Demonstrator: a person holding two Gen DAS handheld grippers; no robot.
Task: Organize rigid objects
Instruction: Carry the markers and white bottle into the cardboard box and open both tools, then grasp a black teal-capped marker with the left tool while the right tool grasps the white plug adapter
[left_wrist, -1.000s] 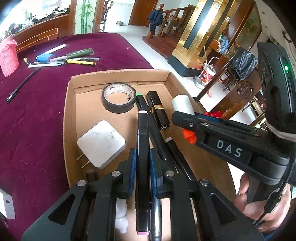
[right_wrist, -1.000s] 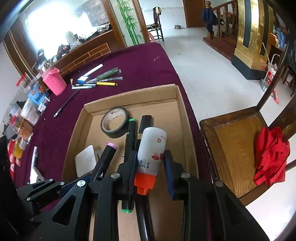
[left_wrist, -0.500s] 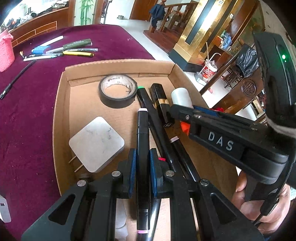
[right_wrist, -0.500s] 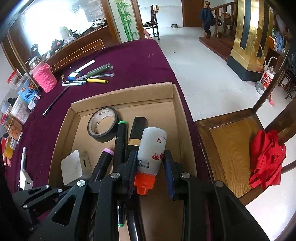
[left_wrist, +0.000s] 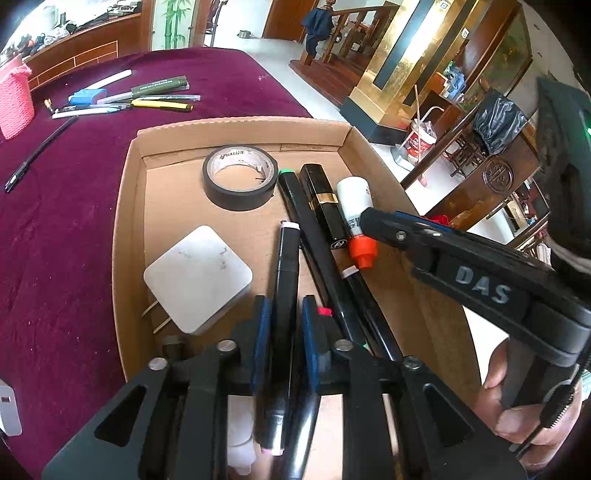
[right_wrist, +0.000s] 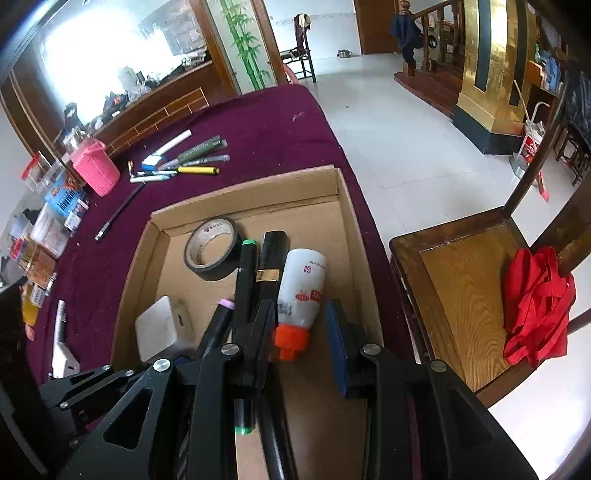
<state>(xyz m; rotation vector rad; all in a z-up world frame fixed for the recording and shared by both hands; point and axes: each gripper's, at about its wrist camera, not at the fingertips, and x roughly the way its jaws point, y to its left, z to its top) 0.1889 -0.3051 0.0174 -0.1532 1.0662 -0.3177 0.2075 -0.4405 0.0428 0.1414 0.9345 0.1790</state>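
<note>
Gripping, right gripper (right_wrist: 299, 306): its fingers were clenched on the white glue bottle (right_wrist: 301, 280) near the shoulder, with the orange cap pointing back toward the camera.
Glue bottle's place: over the right side of the cardboard box (left_wrist: 125, 229), just beside the black tube with a gold band (left_wrist: 321, 199); in the left wrist view its cap overlapped a black pen. I could not tell whether it touched the box floor.
Left gripper (left_wrist: 284, 306): its jaws had just been opening; the pink-tipped marker (left_wrist: 286, 266) lay lengthwise between the blue pads, released, with a slim gap on the right-hand pad.
Pink-tipped marker's place: on the box floor near the middle, pointing toward the far wall.
Green-tipped marker (left_wrist: 295, 199): lay between the pink-tipped marker and the black tube, angled a little.
Tape roll (left_wrist: 240, 177): black, lying flat near the far wall of the box.
Charger plug (left_wrist: 197, 277): white and square, on the left side of the box, prongs toward the near-left corner.
Box's place: on the table (left_wrist: 55, 240), which wore a purple cloth, hard against its right edge.
Loose pens (left_wrist: 147, 96): clustered toward the table's far edge, outside the box, well apart from it.
Pink knitted holder (left_wrist: 13, 107): stood near the far-left edge.
Hand (left_wrist: 517, 406): a person's fingers wrapped the right gripper's handle.
Chair (right_wrist: 461, 288): stood beside the table's right edge, a red cloth (right_wrist: 535, 302) on its seat.
</note>
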